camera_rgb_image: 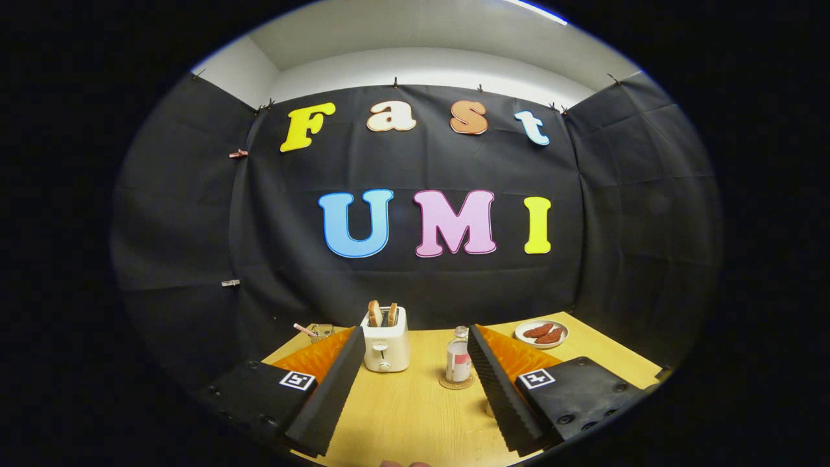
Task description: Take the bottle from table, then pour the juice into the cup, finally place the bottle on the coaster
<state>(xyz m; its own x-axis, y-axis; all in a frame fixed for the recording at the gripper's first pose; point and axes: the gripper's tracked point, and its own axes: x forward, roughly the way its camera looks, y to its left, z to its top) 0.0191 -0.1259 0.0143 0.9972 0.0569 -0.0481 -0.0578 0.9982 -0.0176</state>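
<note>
A small clear bottle with a pale cap and a reddish label stands upright on a round woven coaster on the wooden table. It sits between my fingers, close beside the right finger and apart from it. My gripper is open wide and holds nothing. The left finger is far from the bottle. A faint pale shape shows low against the right finger's inner edge; I cannot tell what it is.
A cream toaster with two bread slices stands just ahead of the left fingertip. A white plate with two sausages lies beyond the right finger at the back. A small metal item sits behind the left finger.
</note>
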